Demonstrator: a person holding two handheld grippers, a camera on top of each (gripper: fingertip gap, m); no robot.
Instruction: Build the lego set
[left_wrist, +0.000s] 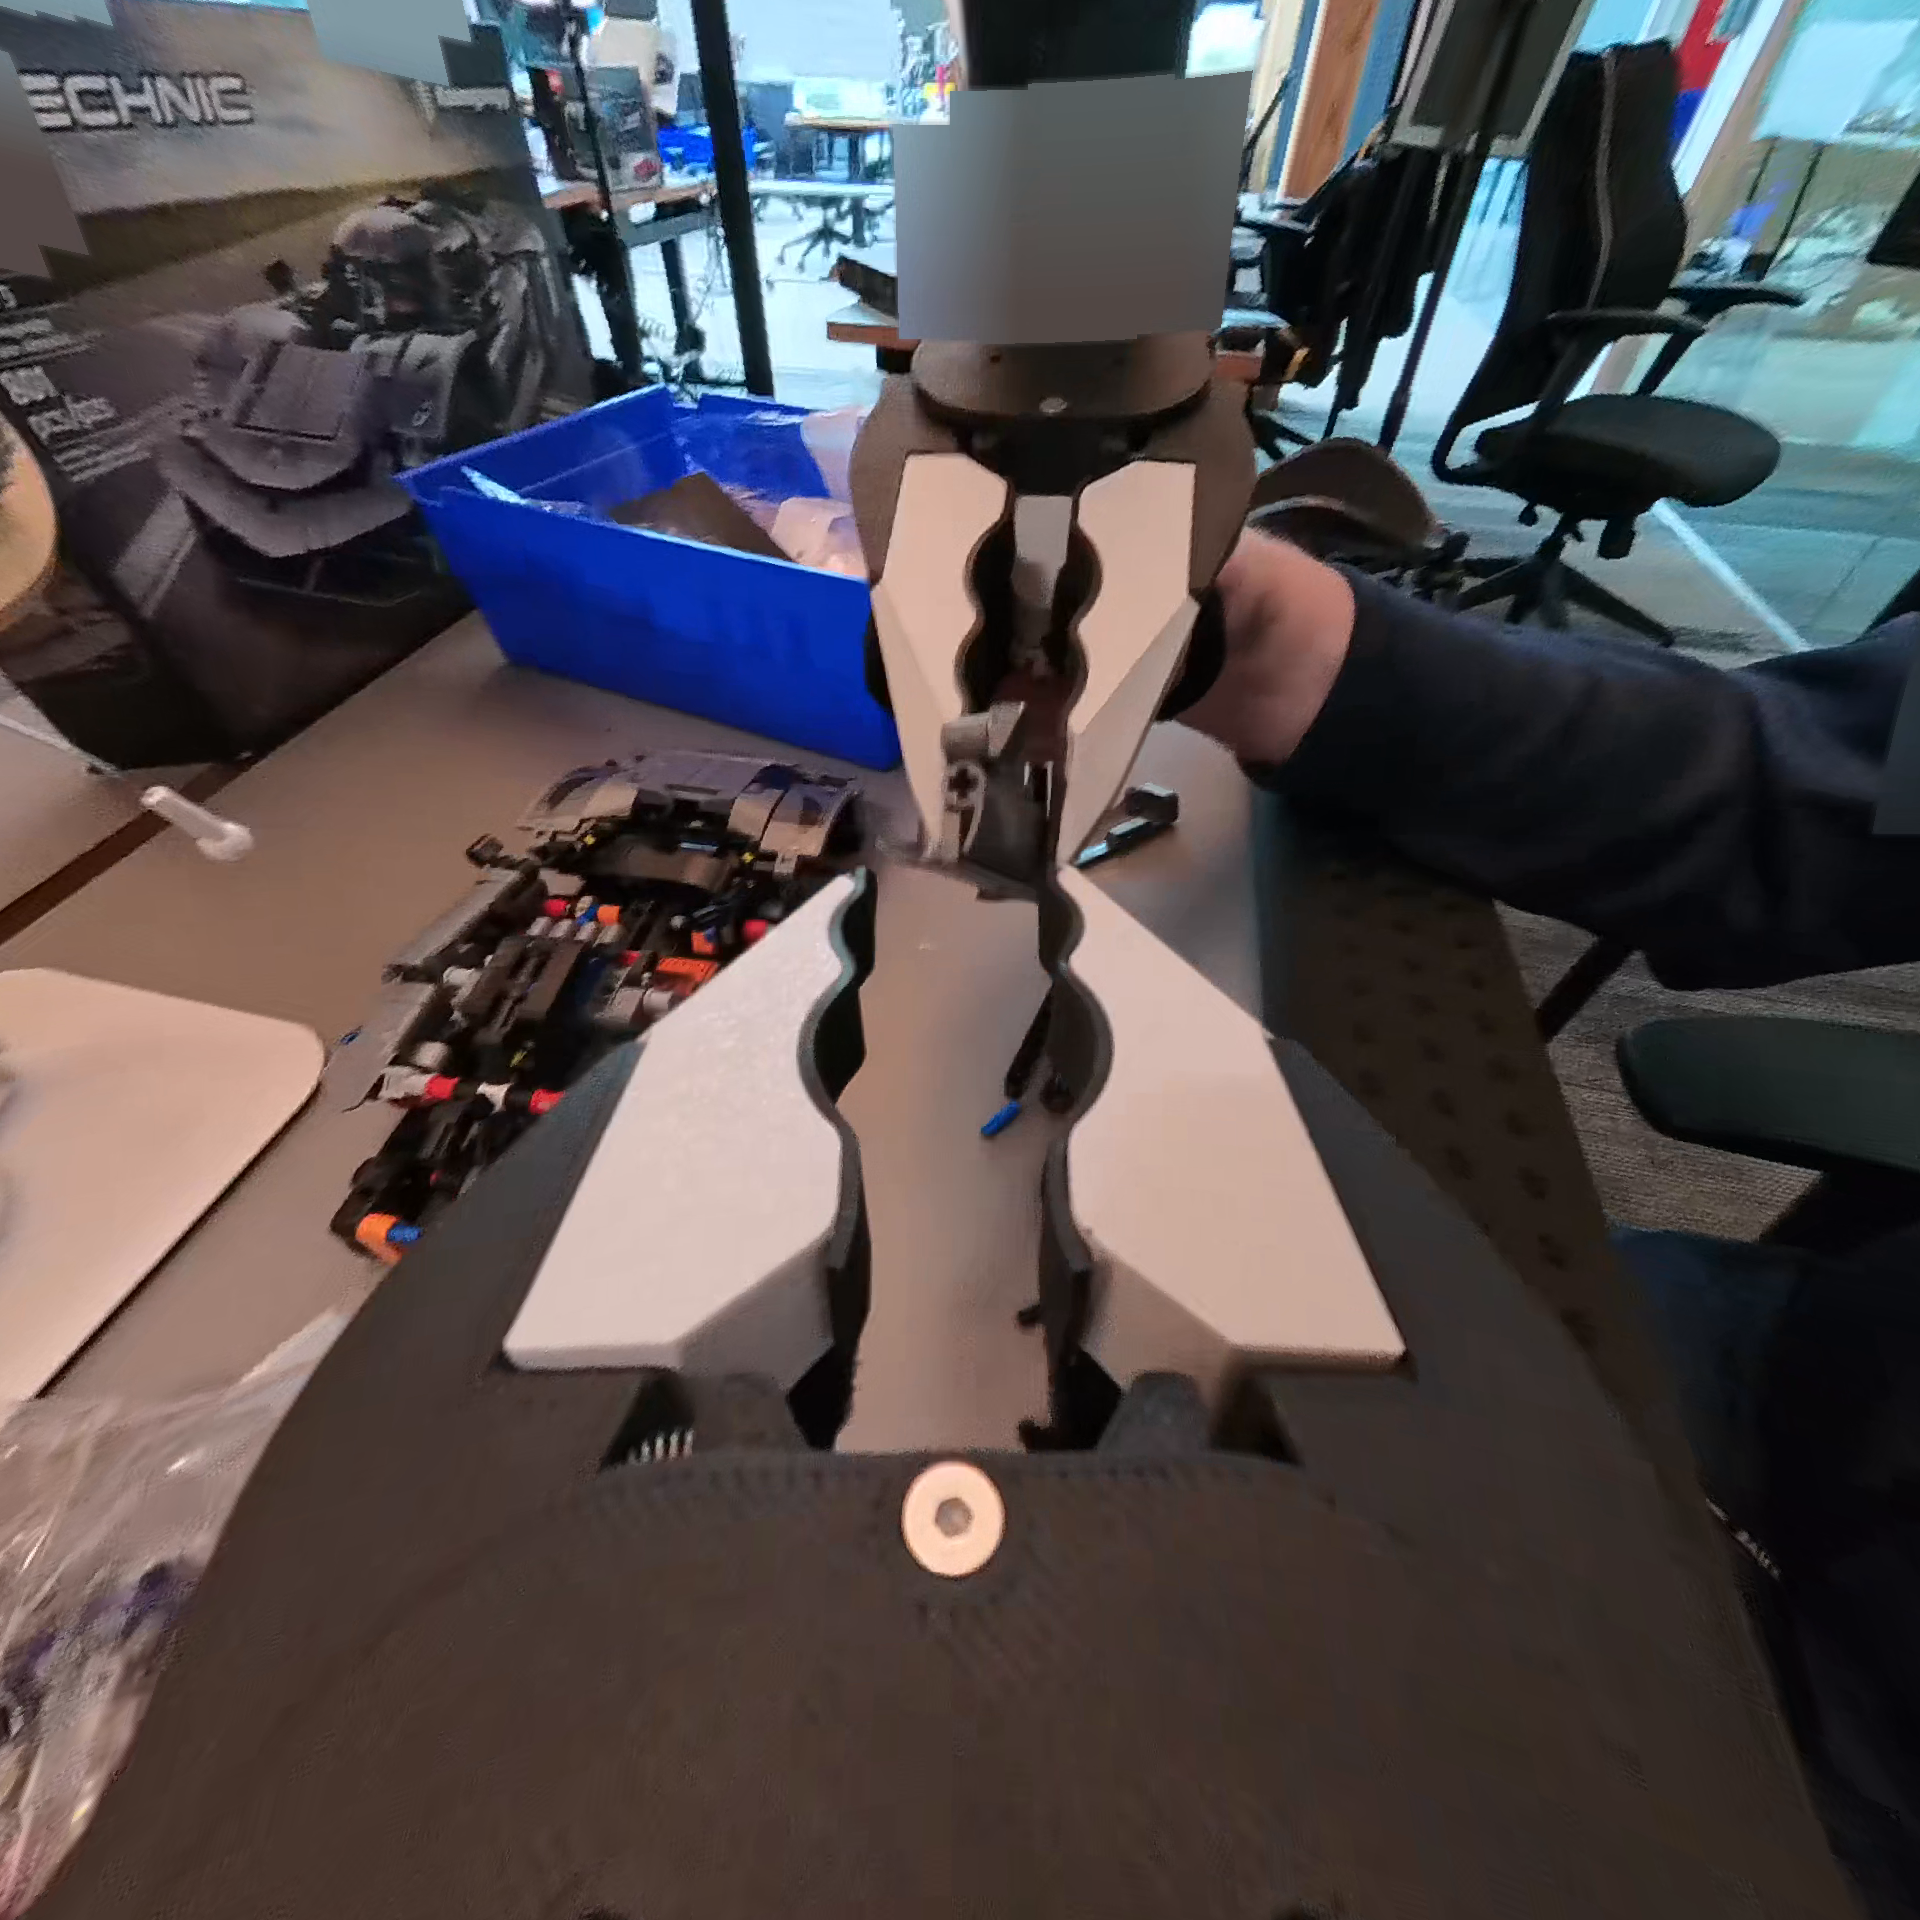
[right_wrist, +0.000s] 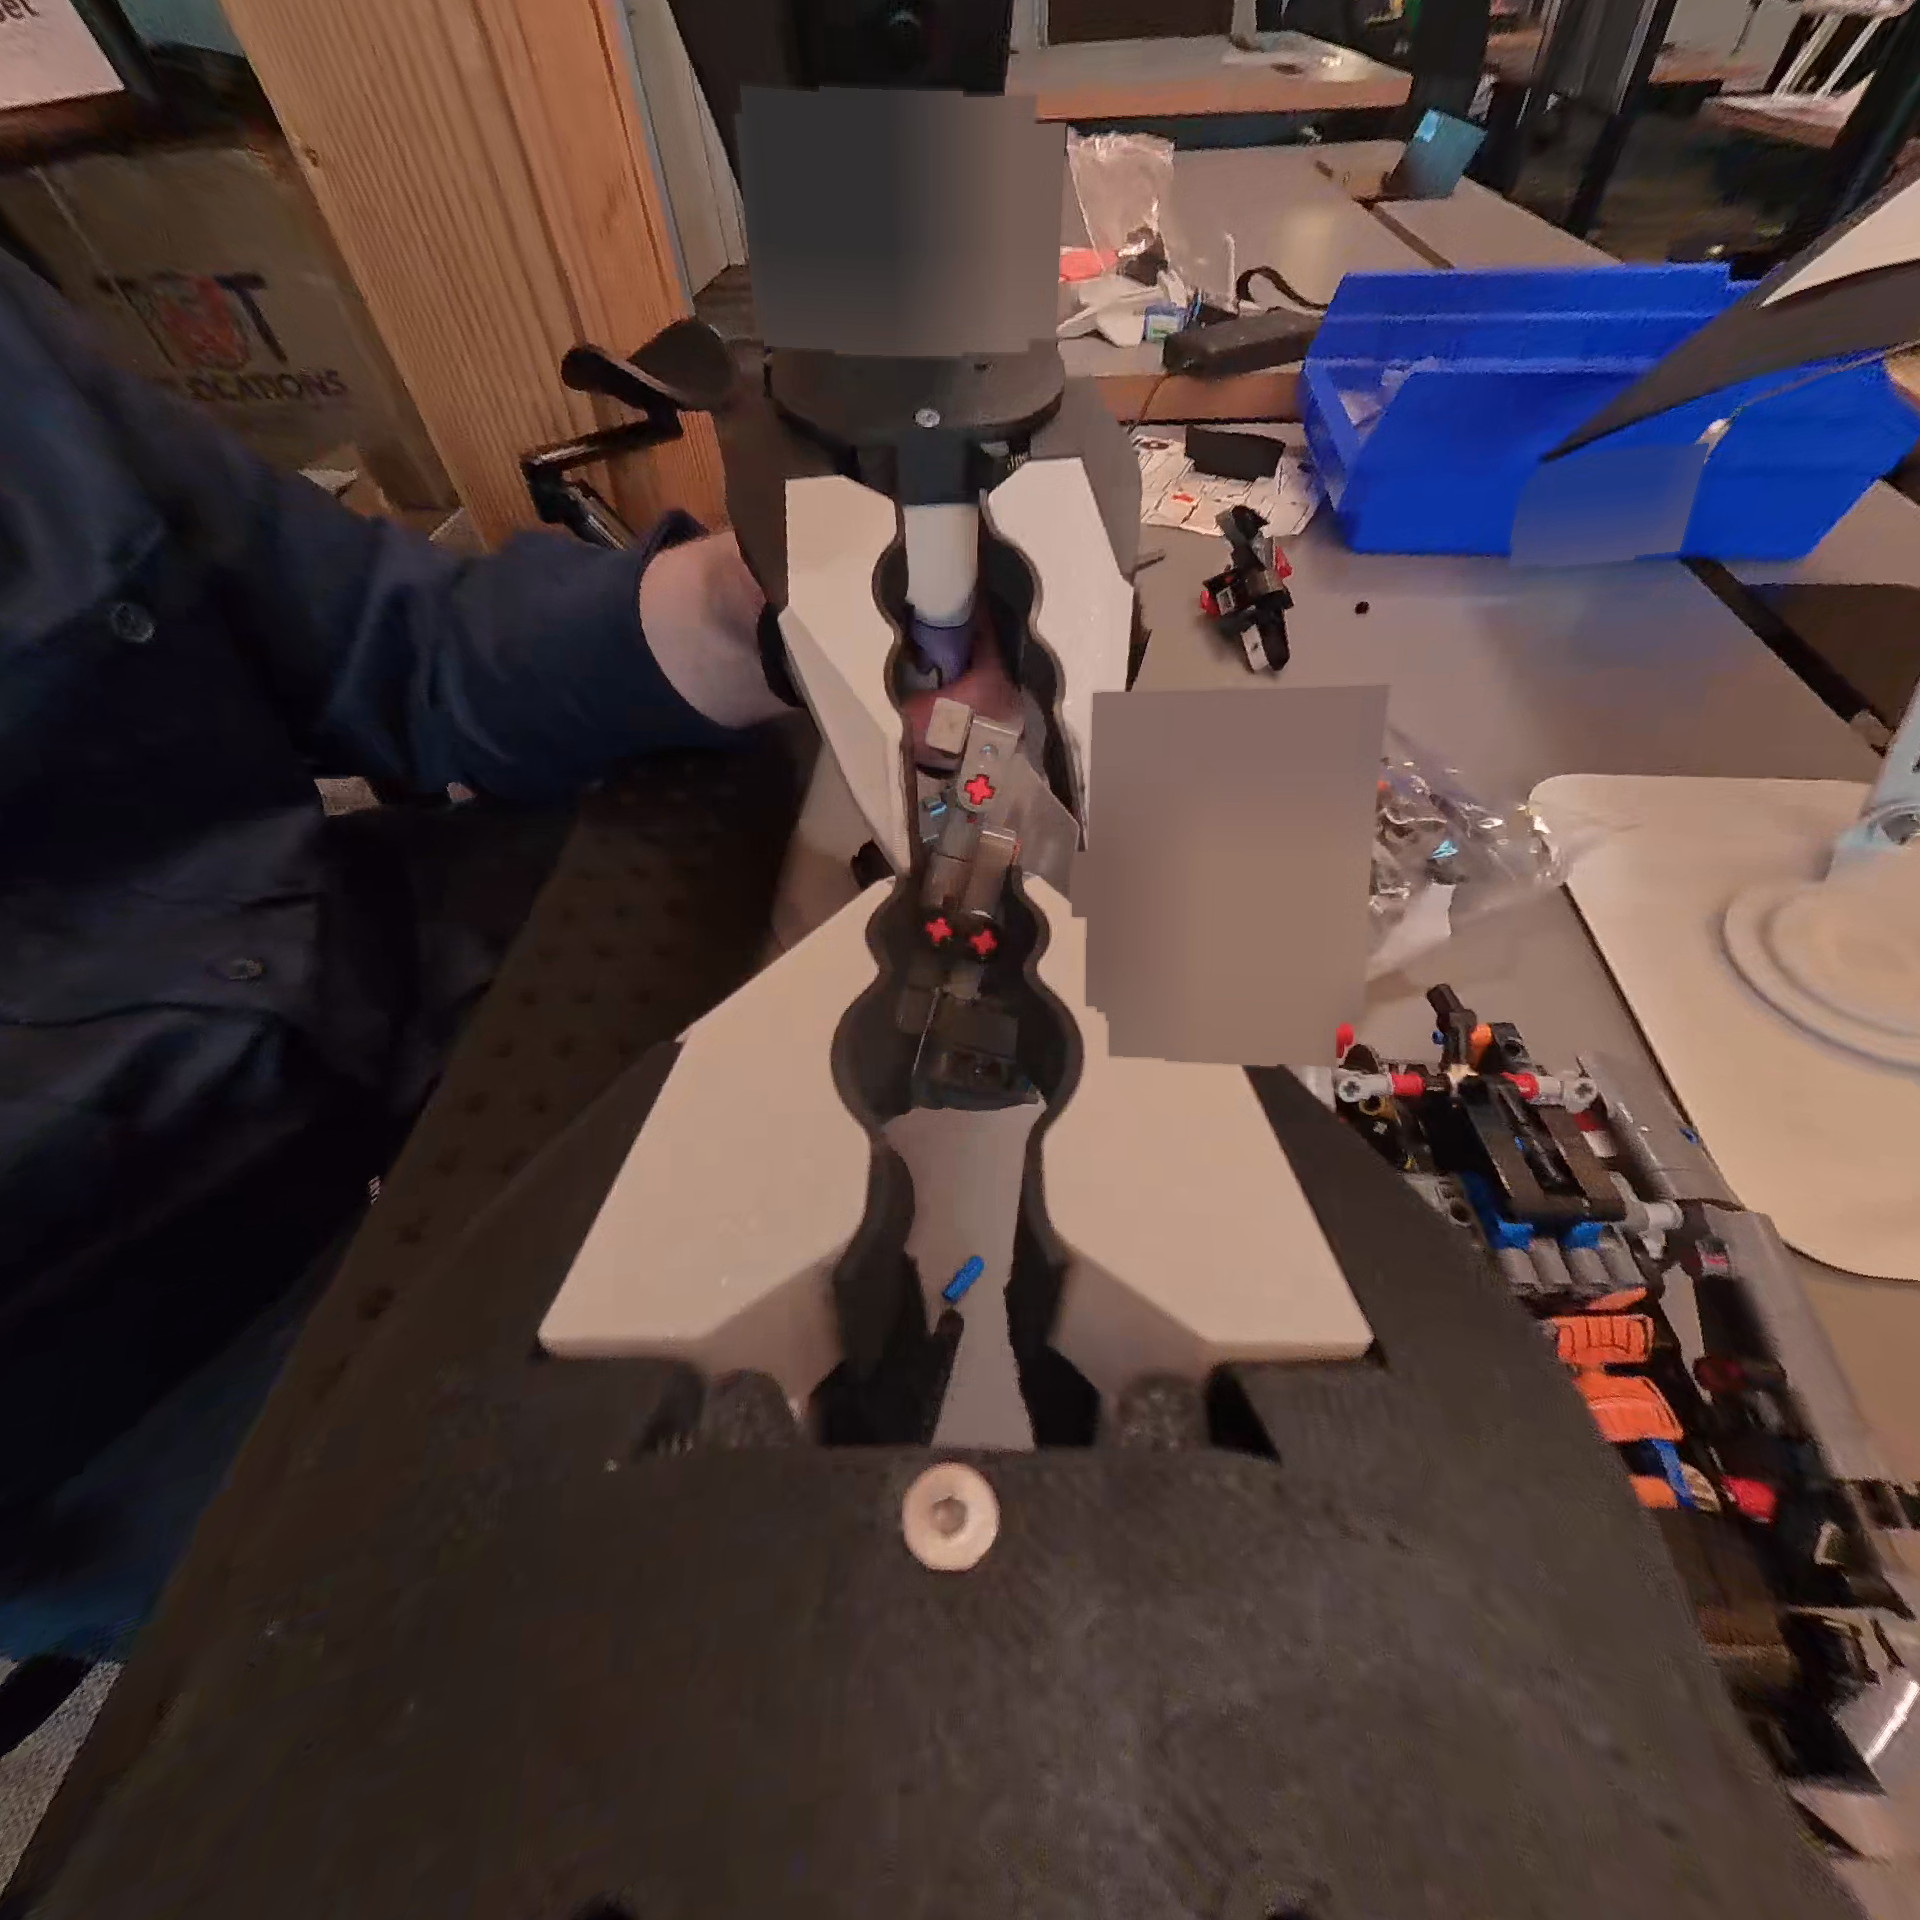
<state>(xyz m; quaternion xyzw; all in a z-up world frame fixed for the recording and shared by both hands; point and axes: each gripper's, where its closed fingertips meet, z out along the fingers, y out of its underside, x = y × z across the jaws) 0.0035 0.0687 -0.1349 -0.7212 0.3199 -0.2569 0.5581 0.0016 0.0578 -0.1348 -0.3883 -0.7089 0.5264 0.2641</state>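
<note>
Tools are meeting tip to tip above the counter (left_wrist: 966, 1039): left tool (left_wrist: 961, 904) and right tool (right_wrist: 951, 914) both clamping one grey subassembly (right_wrist: 961, 831), likely steadying it for joining.

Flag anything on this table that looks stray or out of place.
One small blue pin lies loose on the table, directly below where the two grippers meet, apart from the partly built lego model. It looks dropped.

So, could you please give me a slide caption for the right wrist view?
Two handheld grippers meet tip to tip on a small grey lego subassembly above the table.
</note>
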